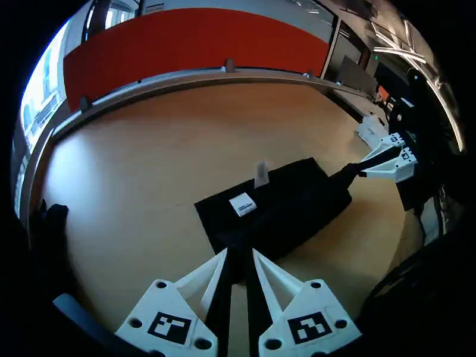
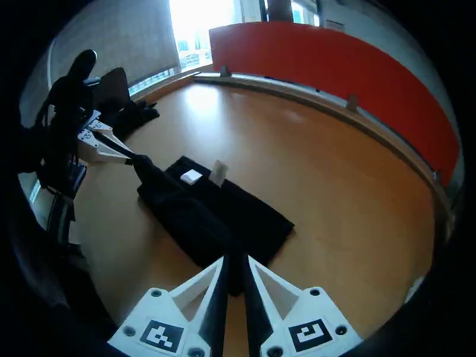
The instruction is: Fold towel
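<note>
A black towel (image 1: 285,202) lies partly folded on the wooden table (image 1: 149,178), with two white tags (image 1: 243,205) showing on top. My left gripper (image 1: 239,254) is shut on its near corner, the fabric pinched between both fingers. Farther right, my right gripper (image 1: 356,170) pinches the other near corner, lifting that edge slightly. In the right gripper view the towel (image 2: 220,217) stretches from my right gripper (image 2: 235,260), shut on the cloth, to the left gripper (image 2: 134,159) at the upper left, which also holds the cloth.
A red partition (image 1: 196,44) runs along the table's far edge (image 1: 196,77). A white object (image 1: 372,128) lies at the far right of the table. Dark items (image 2: 134,113) and a chair sit near the window corner. Bare wood (image 2: 333,178) surrounds the towel.
</note>
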A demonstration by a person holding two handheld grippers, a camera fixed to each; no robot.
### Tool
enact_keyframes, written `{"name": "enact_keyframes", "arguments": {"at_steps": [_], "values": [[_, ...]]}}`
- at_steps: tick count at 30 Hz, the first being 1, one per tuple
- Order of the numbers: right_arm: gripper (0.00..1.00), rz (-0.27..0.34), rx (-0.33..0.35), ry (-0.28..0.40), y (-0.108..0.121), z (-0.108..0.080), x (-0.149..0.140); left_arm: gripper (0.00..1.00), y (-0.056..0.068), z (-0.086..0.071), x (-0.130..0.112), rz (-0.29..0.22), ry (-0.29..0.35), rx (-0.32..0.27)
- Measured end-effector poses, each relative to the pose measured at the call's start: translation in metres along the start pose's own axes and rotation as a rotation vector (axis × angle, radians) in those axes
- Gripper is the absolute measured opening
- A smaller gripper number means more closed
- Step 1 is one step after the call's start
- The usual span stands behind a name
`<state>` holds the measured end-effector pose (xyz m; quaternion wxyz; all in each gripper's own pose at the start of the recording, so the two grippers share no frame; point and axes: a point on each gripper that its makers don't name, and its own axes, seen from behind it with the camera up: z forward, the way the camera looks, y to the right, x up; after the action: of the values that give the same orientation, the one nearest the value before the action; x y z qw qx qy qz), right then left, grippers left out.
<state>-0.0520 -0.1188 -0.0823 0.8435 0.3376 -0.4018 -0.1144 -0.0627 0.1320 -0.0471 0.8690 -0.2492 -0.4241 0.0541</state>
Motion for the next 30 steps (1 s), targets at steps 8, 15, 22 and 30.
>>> {"name": "enact_keyframes", "arguments": {"at_steps": [8, 15, 22, 30], "values": [[0.14, 0.034, -0.012, -0.022, 0.017, 0.019, 0.002, 0.14, -0.011, 0.023, 0.000, -0.011, -0.015, 0.005], [0.15, 0.069, -0.019, -0.038, 0.026, 0.035, 0.000, 0.14, -0.022, 0.039, 0.001, -0.023, -0.022, 0.023], [0.18, 0.094, -0.053, -0.047, 0.038, 0.048, -0.002, 0.14, -0.027, 0.050, 0.003, -0.028, -0.017, 0.034], [0.26, 0.108, -0.105, -0.053, 0.052, 0.063, -0.002, 0.16, -0.037, 0.063, 0.007, -0.012, -0.010, 0.078]]}}
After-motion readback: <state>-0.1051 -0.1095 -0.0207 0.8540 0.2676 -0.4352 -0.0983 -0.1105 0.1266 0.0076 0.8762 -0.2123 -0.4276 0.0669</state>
